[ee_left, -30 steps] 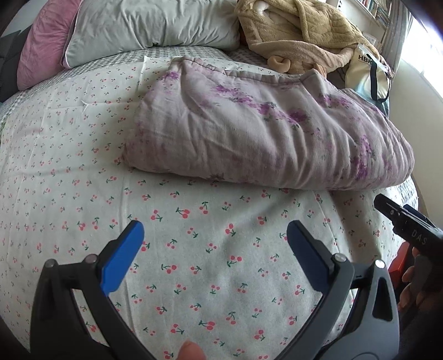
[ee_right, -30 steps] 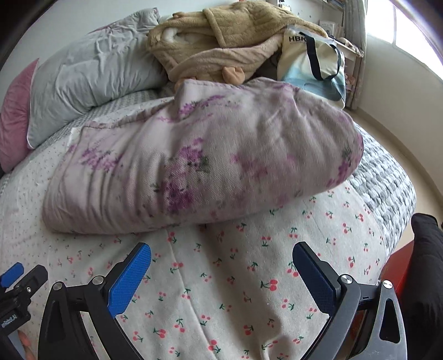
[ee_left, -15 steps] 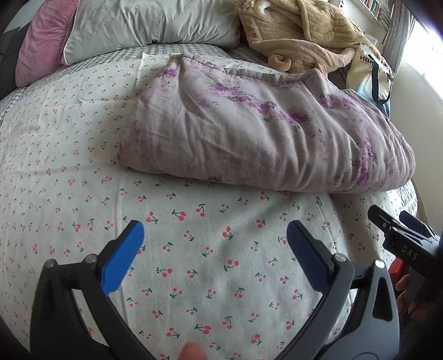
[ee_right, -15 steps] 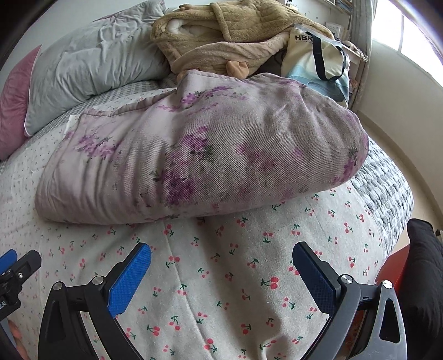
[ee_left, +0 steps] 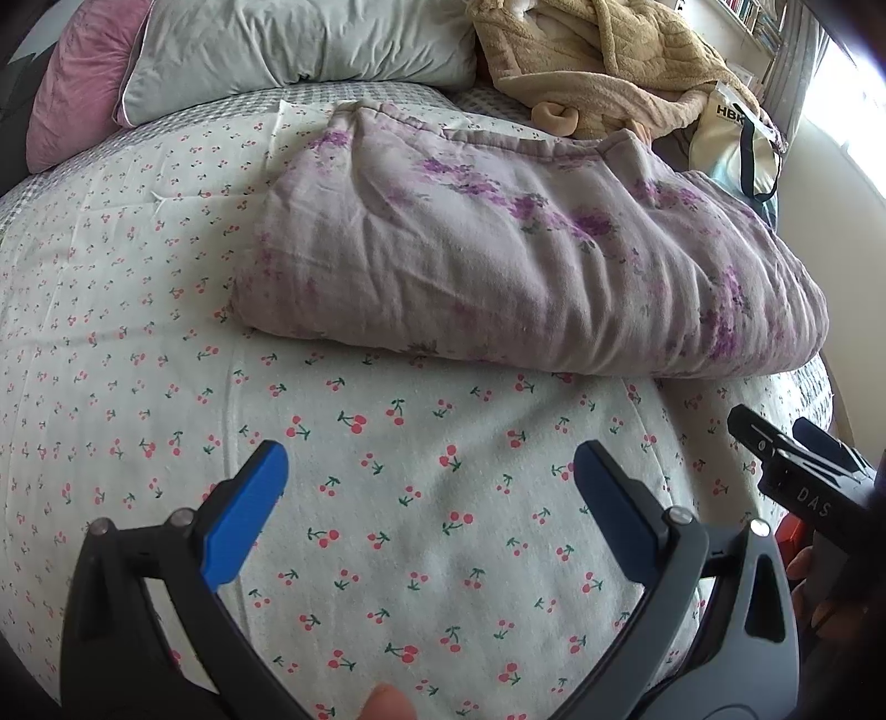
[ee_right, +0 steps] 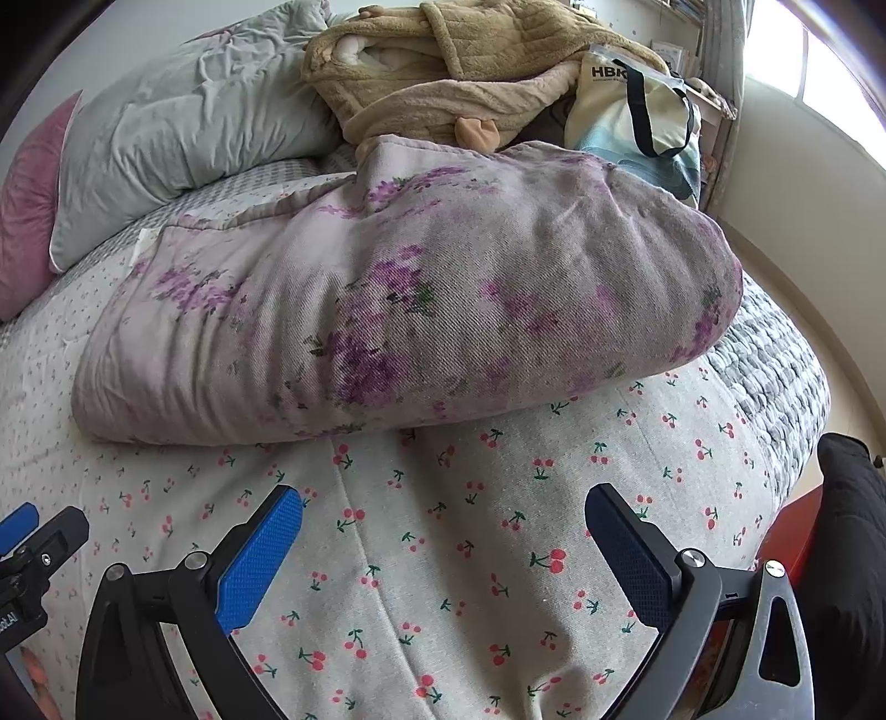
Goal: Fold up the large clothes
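The folded lilac quilt (ee_left: 515,260) lies on the cherry-print bed (ee_left: 387,498). Left tongs (ee_left: 431,476) and right tongs (ee_right: 443,526) both hover spread wide near it, gripping nothing.

Bed (ee_left: 387,498) under a cherry-print sheet (ee_right: 470,554), folded lilac floral quilt (ee_left: 526,266) lying across its middle, grey pillow (ee_left: 299,50) and pink pillow (ee_left: 77,83) at the head, tan fleece robe (ee_right: 443,72) and tote bag (ee_right: 631,111) beside them

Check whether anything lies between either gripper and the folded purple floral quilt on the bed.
Nothing visible does. Only bare cherry-print sheet separates the right gripper and left gripper, both with jaws open, from the floral quilt.
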`<state>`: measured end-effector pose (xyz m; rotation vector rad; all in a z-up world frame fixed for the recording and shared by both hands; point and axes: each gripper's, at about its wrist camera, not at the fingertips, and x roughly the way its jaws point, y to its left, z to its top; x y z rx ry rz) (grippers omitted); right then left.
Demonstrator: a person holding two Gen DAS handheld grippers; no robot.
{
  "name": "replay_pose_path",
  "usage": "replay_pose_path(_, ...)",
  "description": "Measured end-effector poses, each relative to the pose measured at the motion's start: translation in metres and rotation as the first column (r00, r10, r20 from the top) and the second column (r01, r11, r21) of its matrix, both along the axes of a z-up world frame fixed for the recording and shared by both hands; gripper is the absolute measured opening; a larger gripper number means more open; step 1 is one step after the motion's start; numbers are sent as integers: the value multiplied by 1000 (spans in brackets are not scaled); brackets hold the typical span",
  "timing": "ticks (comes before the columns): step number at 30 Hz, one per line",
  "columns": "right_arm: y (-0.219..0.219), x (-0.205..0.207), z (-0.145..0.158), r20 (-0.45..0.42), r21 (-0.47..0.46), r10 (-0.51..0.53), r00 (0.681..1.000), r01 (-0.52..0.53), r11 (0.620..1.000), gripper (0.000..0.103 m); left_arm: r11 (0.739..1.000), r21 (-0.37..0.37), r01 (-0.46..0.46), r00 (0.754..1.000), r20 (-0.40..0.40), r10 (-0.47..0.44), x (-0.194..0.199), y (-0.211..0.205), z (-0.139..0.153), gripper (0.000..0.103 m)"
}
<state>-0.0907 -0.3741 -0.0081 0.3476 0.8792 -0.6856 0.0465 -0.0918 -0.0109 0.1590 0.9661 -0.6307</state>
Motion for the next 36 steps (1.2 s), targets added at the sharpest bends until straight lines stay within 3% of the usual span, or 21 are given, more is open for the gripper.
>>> replay_pose_path(36,-2,-2,-2,2,25,-11,1000,11,1000,103,1000,18,13,1000,-1,-13,-2,-3,-4,102)
